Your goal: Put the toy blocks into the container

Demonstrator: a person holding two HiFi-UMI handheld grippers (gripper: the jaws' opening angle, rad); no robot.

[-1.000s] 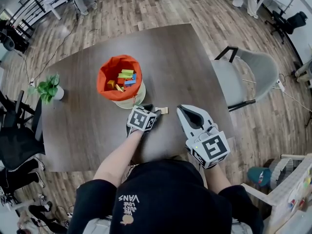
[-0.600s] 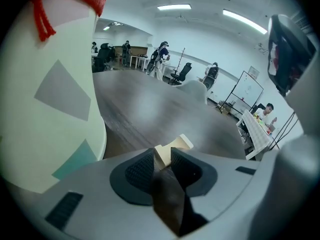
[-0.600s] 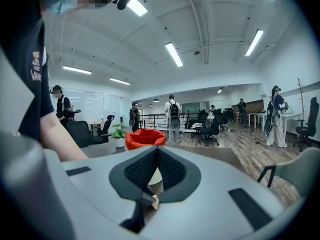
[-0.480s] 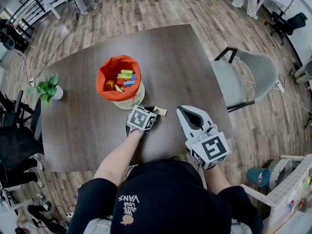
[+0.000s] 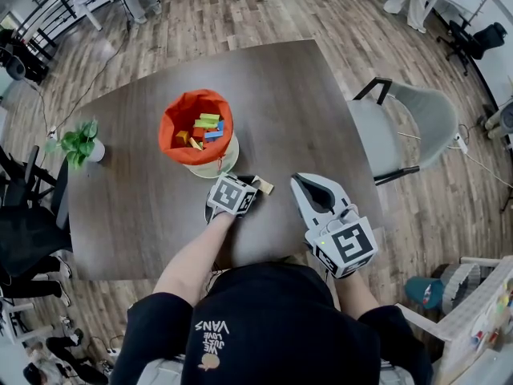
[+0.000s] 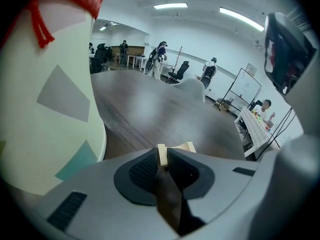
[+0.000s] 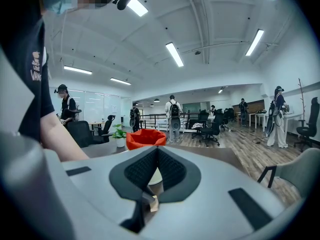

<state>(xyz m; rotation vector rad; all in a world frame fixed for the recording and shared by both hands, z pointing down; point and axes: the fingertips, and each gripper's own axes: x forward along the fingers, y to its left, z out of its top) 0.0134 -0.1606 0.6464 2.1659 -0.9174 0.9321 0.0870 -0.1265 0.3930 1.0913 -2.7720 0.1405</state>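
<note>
A small pale wooden block lies on the dark table just right of the container. My left gripper is at it with its jaws closing; in the left gripper view the block sits pinched between the two pads. The container is a cream bag with an orange lining and holds several coloured blocks. Its cream wall fills the left of the left gripper view. My right gripper rests shut and empty to the right of the block. Its view shows the orange container ahead.
A potted plant stands at the table's left edge. A grey chair is off the right side. The person's arm reaches over the near edge. Office chairs and people stand farther off in the room.
The left jaws have closed from wide apart onto the wooden block, which has turned slightly. The right gripper has stayed where it was.
</note>
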